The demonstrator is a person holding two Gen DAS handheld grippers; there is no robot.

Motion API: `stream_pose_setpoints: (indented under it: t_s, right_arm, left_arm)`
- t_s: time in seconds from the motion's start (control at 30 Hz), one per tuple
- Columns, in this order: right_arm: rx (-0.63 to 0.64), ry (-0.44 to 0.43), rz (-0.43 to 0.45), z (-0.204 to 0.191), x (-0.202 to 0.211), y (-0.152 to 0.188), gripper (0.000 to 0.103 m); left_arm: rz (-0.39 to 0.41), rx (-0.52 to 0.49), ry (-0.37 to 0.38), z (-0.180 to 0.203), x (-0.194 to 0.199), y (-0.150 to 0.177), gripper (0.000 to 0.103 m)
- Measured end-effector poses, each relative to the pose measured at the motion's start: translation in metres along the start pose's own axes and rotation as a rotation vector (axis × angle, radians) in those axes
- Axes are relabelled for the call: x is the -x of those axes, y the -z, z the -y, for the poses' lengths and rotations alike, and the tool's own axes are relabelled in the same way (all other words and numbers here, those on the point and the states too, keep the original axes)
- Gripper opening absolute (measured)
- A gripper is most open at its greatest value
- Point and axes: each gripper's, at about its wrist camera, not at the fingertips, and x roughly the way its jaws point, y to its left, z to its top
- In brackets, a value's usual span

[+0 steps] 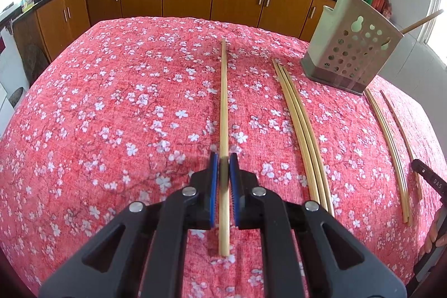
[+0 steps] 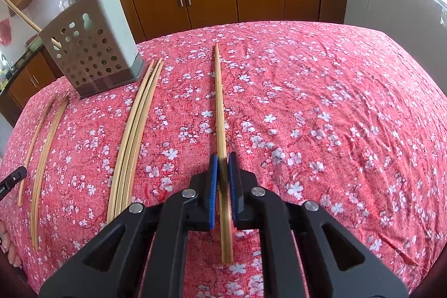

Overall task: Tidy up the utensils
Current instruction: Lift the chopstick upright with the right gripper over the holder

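Bamboo chopstick (image 1: 224, 113) lies lengthwise on red floral cloth (image 1: 125, 116) over counter, left gripper (image 1: 224, 168) fingers clenched on its near part. Right gripper (image 2: 223, 168) fingers likewise clamped on another single chopstick (image 2: 220, 102). Perforated grey utensil holder (image 2: 92, 57) stands upright at far edge, two sticks inside. Bundle of three chopsticks (image 2: 134, 130) lies just beside holder; two loose chopsticks (image 2: 46, 144) further out.

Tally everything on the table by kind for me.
Chopsticks lying on the cloth: 8, one each in left claw and right claw
Sticks standing in the holder: 2
Holder: 1
Total: 11
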Motion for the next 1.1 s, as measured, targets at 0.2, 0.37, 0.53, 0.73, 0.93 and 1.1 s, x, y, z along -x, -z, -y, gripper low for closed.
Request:
stream_pose_setpoints:
  t_s: [0.2,0.37,0.53,0.73,0.93,1.1]
  right_arm:
    - [0.0,0.002,-0.001,0.0,0.001,0.0,0.009]
    - [0.01,-0.008,0.022,-0.001,0.01,-0.002,0.008]
    - [-0.007,-0.033,0.112,0.003,0.04,-0.01,0.008]
    - [-0.027,-0.048,0.177,0.007,0.06,-0.019,0.008]
    - [-0.027,-0.051,0.22,0.005,0.071,-0.024,0.008]
    - [-0.028,-0.064,0.267,0.004,0.085,-0.033,0.008]
  left_arm:
    - [0.001,-0.002,-0.005,0.0,0.004,0.004,0.01]
    - [-0.013,-0.031,-0.012,0.002,0.005,0.002,0.008]
    - [0.04,-0.025,0.01,-0.001,0.026,-0.005,0.008]
    - [0.113,-0.01,0.032,-0.001,0.052,-0.015,0.008]
    - [0.171,-0.01,0.047,0.003,0.071,-0.026,0.008]
    - [0.238,-0.014,0.057,0.009,0.094,-0.037,0.008]
